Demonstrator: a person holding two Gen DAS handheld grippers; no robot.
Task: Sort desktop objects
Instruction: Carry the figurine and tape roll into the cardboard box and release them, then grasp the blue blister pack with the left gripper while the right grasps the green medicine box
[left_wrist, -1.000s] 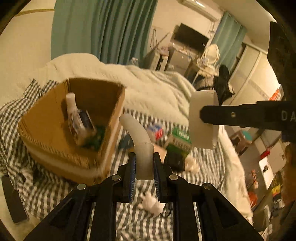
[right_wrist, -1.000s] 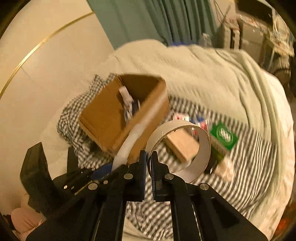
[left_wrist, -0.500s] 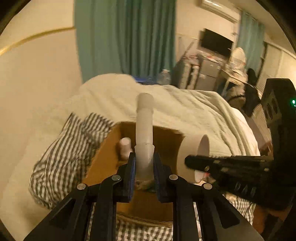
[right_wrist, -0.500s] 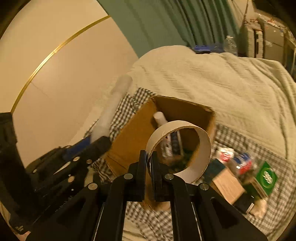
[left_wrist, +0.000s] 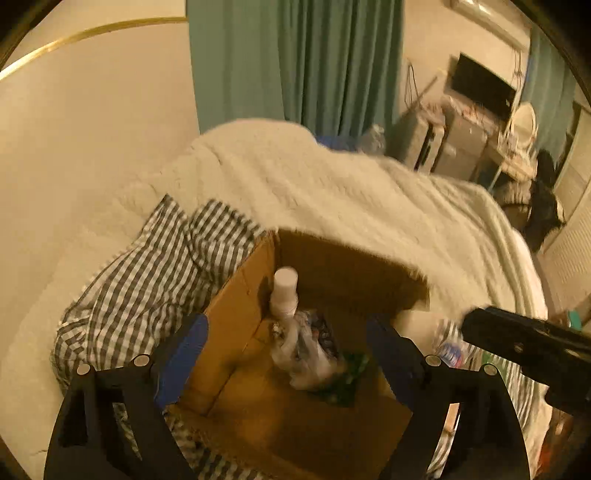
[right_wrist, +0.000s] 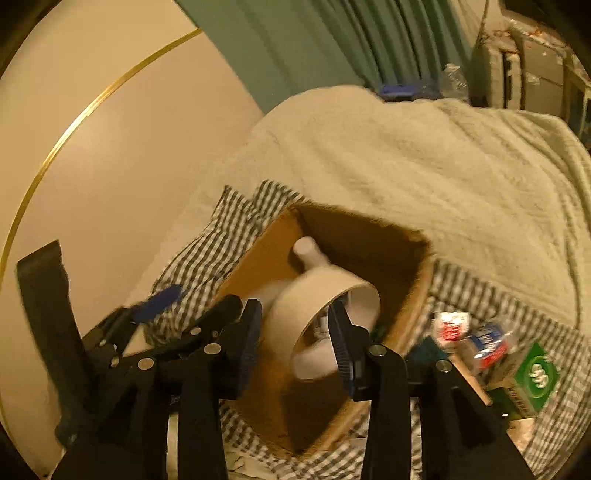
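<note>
Cardboard of the wide white tape ring (right_wrist: 325, 314) looks light yet crushable — best pinched at its rim — as both grippers' (right_wrist: 295, 332) jaws open, gripping nothing, over the brown cardboard box (left_wrist: 236, 295).

Between the tongs sits a brown box (left_wrist: 251, 295); a white bottle (left_wrist: 284, 291) stands in it. The cloth (left_wrist: 147, 273) left of the tongs is checked grey and white. Beyond them lie a cream blanket (left_wrist: 332, 192) and teal curtains (left_wrist: 314, 62). A white-and-tan ring (right_wrist: 325, 306) shows between blue pads (right_wrist: 341, 339). A green carton (right_wrist: 535, 380) lies right of them.
</note>
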